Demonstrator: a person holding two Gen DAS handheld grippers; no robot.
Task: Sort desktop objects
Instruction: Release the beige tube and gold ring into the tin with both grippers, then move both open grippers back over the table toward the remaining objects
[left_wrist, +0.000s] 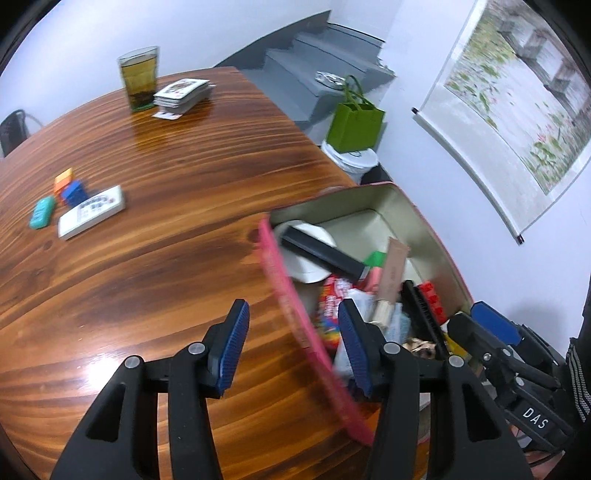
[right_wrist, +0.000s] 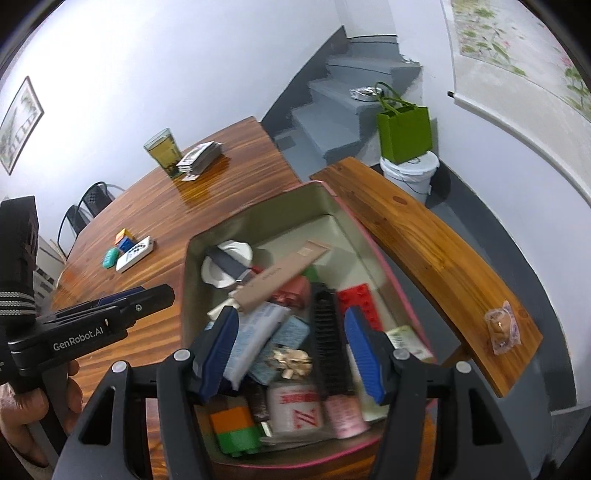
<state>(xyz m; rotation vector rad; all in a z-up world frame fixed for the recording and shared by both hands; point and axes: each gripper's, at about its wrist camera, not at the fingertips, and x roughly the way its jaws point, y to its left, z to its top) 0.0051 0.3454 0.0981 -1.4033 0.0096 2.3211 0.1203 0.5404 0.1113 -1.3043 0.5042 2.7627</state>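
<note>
A pink-rimmed metal box (left_wrist: 413, 206) (right_wrist: 258, 225) stands at the right end of the wooden table (left_wrist: 166, 258), filled with several small items: a black brush (right_wrist: 327, 332), a red brick (right_wrist: 360, 299), a tan strip (right_wrist: 284, 273), a white lid (right_wrist: 227, 266), an orange-green block (right_wrist: 234, 428). My left gripper (left_wrist: 291, 347) is open and empty, straddling the box's near rim. My right gripper (right_wrist: 291, 350) is open and empty, hovering over the box's contents. On the table lie a white remote (left_wrist: 92, 212), a teal case (left_wrist: 41, 212) and coloured blocks (left_wrist: 70, 188).
A glass of tea (left_wrist: 140, 79) and a deck of cards (left_wrist: 183, 92) stand at the table's far end. A wooden bench (right_wrist: 424, 243) with a wrapped snack (right_wrist: 502, 328) runs right of the box. A green bag (right_wrist: 404, 134) sits on a white bucket (right_wrist: 408, 173) by the stairs.
</note>
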